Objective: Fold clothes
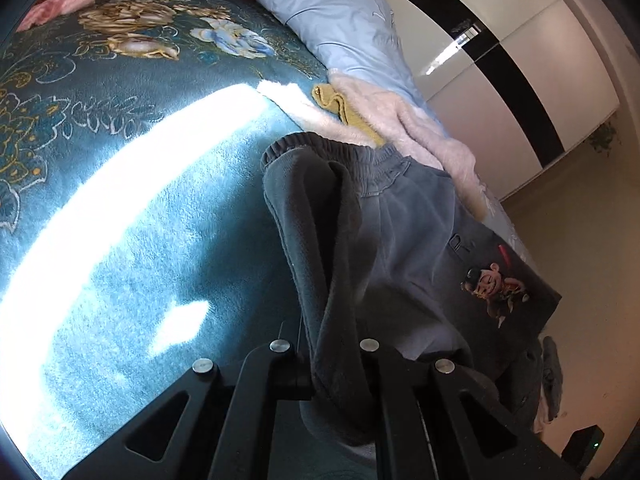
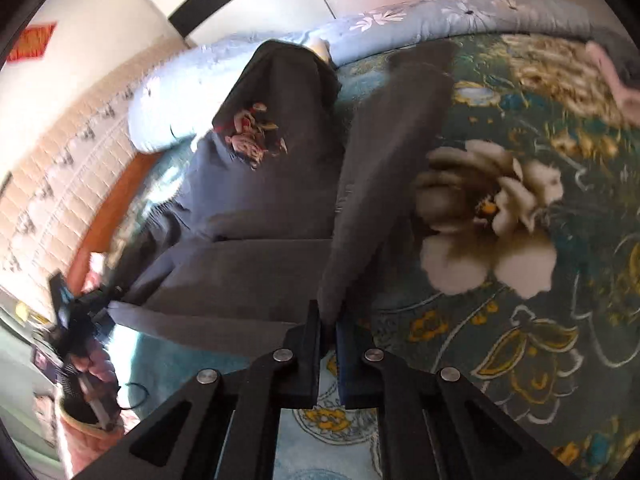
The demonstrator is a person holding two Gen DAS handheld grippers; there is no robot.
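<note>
A pair of dark grey sweatpants [image 1: 404, 240] with an elastic waistband and a cartoon print [image 1: 494, 288] lies on a teal floral blanket [image 1: 132, 208]. My left gripper [image 1: 332, 360] is shut on a bunched fold of the waist end, held above the blanket. In the right wrist view the same sweatpants [image 2: 256, 208] stretch away, print [image 2: 250, 136] showing. My right gripper [image 2: 328, 328] is shut on the end of a trouser leg [image 2: 384, 168] lifted over the blanket. The left gripper [image 2: 86, 312] shows at the far left, in a hand.
A pale blue flowered duvet [image 1: 340, 12] lies along the bed's far side, with a fluffy white garment [image 1: 404, 120] and a yellow cloth [image 1: 340, 104] on it. A pink cloth [image 1: 60, 4] sits at the blanket's corner. White wardrobe doors [image 1: 520, 60] stand beyond the bed.
</note>
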